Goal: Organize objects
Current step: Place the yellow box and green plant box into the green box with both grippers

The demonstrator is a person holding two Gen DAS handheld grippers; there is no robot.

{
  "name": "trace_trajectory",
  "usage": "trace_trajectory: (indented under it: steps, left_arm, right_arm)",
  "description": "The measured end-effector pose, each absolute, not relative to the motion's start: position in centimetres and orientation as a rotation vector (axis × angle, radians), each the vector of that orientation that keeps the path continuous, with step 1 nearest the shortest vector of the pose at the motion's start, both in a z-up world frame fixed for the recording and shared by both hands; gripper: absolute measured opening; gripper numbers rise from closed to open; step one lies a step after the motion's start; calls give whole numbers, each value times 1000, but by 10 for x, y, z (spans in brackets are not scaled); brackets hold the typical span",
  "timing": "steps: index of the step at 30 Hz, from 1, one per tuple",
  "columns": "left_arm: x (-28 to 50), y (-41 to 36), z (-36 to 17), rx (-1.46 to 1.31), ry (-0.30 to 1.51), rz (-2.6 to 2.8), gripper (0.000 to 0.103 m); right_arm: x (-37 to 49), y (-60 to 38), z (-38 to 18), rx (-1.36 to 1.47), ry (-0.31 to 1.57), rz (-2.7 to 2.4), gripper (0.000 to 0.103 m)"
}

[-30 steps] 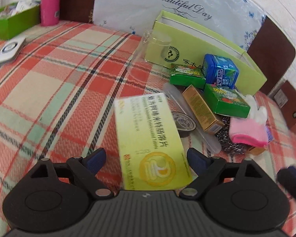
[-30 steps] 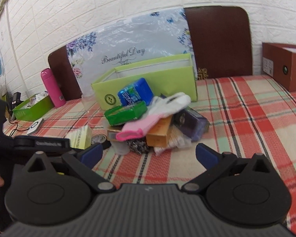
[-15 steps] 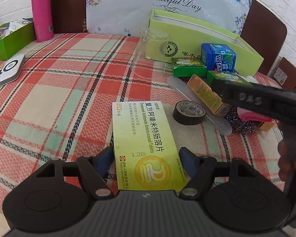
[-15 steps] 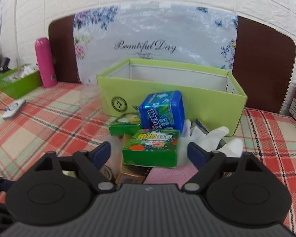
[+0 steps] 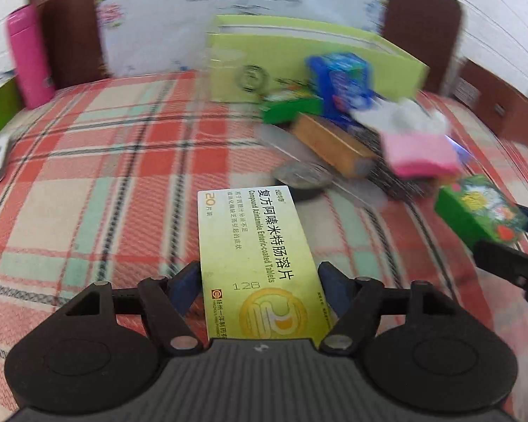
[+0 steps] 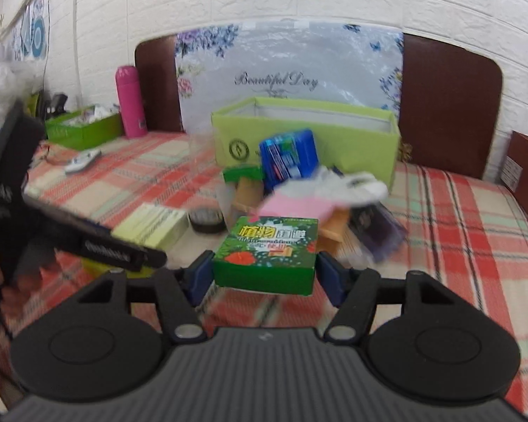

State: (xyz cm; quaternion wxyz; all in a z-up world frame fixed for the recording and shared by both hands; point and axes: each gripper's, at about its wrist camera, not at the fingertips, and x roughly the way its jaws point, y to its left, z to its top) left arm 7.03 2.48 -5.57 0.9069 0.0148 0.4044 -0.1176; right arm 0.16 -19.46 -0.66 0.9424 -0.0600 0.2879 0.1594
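The left gripper (image 5: pixel 260 286) has its jaws closed on a yellow tablet box (image 5: pixel 257 263), held above the checked table (image 5: pixel 88 193) toward its near edge. The right gripper (image 6: pixel 264 274) has its jaws clamped on a green box (image 6: pixel 269 255), raised off the table just in front of a loose pile: a blue box (image 6: pixel 288 161), an orange box (image 5: pixel 331 144), a pink and white glove (image 6: pixel 306 198) and a roll of tape (image 6: pixel 206 219). Behind the pile, toward the far edge, stands an open lime-green bin (image 6: pixel 355 144). A pink bottle (image 6: pixel 130 102) stands near the far left corner.
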Motion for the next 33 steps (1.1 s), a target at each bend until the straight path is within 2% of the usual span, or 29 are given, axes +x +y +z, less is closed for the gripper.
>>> trace_trajectory:
  steps: [4, 6, 8, 11, 18, 21, 23, 25, 33]
  left_arm:
    - [49, 16, -55, 87, 849, -267, 76]
    - [51, 13, -56, 85, 855, -221, 83]
    - [57, 12, -57, 71, 859, -189, 83]
    - [60, 10, -55, 59, 863, -201, 80]
    - [64, 8, -56, 63, 859, -192, 80]
    - [63, 11, -56, 59, 857, -206, 79]
    - [64, 12, -56, 51, 857, -202, 79]
    - [64, 11, -56, 59, 849, -198, 71]
    - [64, 10, -31, 32, 816, -271, 71]
  right_arm:
    - [-8, -208, -23, -88, 685, 289, 63]
    - [-7, -210, -25, -53, 696, 272, 71]
    - [-5, -207, -25, -45, 705, 259, 75]
    - [-5, -202, -27, -50, 709, 260, 75]
    - [2, -198, -34, -44, 751, 229, 75]
    - [5, -200, -36, -34, 758, 227, 74]
    - [7, -201, -37, -27, 763, 222, 67]
    - [7, -201, -37, -29, 757, 219, 61]
    - [10, -207, -13, 4, 717, 300, 60]
